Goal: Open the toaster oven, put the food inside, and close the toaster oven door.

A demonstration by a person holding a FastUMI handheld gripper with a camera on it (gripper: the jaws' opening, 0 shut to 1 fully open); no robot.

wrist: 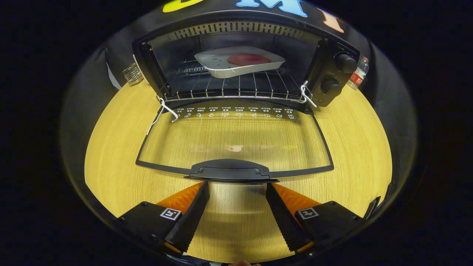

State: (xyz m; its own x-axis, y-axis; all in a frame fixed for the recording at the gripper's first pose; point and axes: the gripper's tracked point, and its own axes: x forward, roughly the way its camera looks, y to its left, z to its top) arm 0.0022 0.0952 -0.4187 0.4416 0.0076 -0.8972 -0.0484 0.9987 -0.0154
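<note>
**Door down, food in — handle dead ahead of the fingers**

Wooden tabletop [118,147] fills the booth floor, black cloth wall behind.

Nearest: the gripper [237,184], fingers spread wide w/ nothing between them but bare wood. Tips sit just short of the door handle [231,170], one tip under each end of it; can't tell if they touch it.

Next out, 12 o'clock from the tips: the glass door [236,136], folded fully down, lying flat over the table. Handle's long axis runs 9-to-3, square across the line of the fingers, so it sits crosswise to the approach.

Beyond the door: the toaster oven [332,74], mouth open. Wire rack [236,90] inside, white tray [221,66] on it w/ the food [248,59], a round red slice, in the tray. Knobs on the panel at approx 1 o'clock.

Far off: clear ribbed container [132,74] at 10 o'clock beside the oven, bottle [358,73] at 2 o'clock behind the panel.

Judgement: only closing is left; fingers likely need to get under or around the handle & swing it up toward 12.
</note>
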